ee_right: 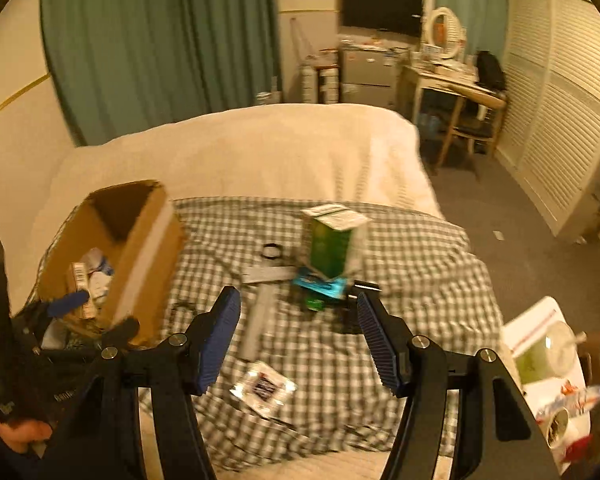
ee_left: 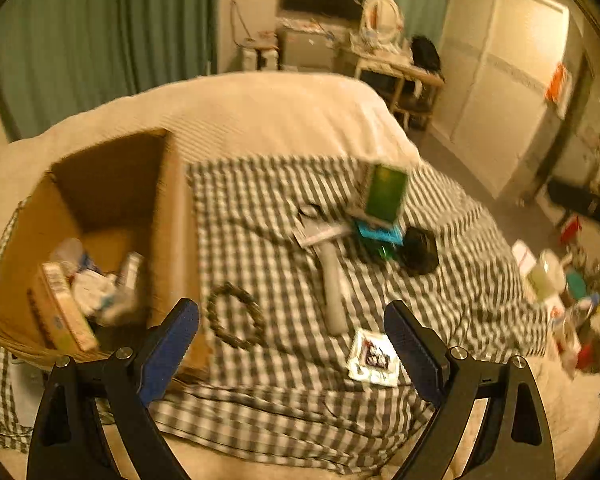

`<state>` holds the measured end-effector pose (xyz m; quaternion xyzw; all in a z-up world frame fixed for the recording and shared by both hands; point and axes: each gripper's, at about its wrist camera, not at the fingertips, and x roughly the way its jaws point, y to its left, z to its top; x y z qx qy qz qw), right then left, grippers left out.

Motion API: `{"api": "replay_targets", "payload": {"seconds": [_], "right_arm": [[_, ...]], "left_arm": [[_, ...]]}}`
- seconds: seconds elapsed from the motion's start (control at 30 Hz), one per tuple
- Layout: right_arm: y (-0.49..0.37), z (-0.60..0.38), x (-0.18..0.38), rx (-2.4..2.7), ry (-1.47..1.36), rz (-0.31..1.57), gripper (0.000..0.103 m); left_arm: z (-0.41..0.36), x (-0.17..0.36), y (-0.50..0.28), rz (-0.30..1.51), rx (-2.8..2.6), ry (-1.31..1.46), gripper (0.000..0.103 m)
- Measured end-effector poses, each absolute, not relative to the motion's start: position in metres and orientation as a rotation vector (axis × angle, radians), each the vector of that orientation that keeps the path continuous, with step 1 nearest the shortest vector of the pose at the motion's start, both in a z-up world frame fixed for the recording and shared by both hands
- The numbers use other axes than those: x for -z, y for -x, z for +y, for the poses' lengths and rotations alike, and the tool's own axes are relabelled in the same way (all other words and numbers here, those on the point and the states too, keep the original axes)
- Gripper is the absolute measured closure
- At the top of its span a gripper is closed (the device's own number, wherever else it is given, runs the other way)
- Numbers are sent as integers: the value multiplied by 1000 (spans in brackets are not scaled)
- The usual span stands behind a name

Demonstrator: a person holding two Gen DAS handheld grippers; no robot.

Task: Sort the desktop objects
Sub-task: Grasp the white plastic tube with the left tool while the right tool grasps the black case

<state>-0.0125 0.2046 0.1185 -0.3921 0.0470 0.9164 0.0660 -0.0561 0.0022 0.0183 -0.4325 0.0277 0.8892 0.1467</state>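
A checked cloth (ee_left: 260,216) on a bed carries loose items: a beaded ring (ee_left: 236,316), a grey tube (ee_left: 334,292), a white packet (ee_left: 374,358), a green box (ee_left: 384,194), a blue pack (ee_left: 380,234) and a black object (ee_left: 418,250). An open cardboard box (ee_left: 112,240) at the left holds several items. My left gripper (ee_left: 292,332) is open and empty above the cloth's near edge. My right gripper (ee_right: 296,324) is open and empty above the tube (ee_right: 260,320) and packet (ee_right: 262,388). The cardboard box (ee_right: 140,256) and green box (ee_right: 332,244) also show there.
A white blanket (ee_left: 280,108) covers the far bed. A cluttered side table (ee_right: 548,364) stands at the right. A desk (ee_right: 456,88), fridge and dark screen stand at the back wall. The left gripper (ee_right: 66,304) reaches over the cardboard box in the right wrist view.
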Motion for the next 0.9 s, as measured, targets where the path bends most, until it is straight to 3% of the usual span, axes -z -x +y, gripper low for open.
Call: {"api": "replay_targets", "payload": {"seconds": [0.4,0.5,0.63,0.9], "right_arm": [[-9,288,-66,-2657,1179,347,42],[3,308,-26,-2625,1198,487,42],[22,339,19,-2569,1233,820,42],[85,320,61,-2601,1345,672,42]], "left_arm": [[47,71,88,85,-2529,1376,7],[51,87,102,81,-2543,1386,7],[53,105,124,62,-2526,1440,7],[65,131,153,94,-2490,1485,9]]}}
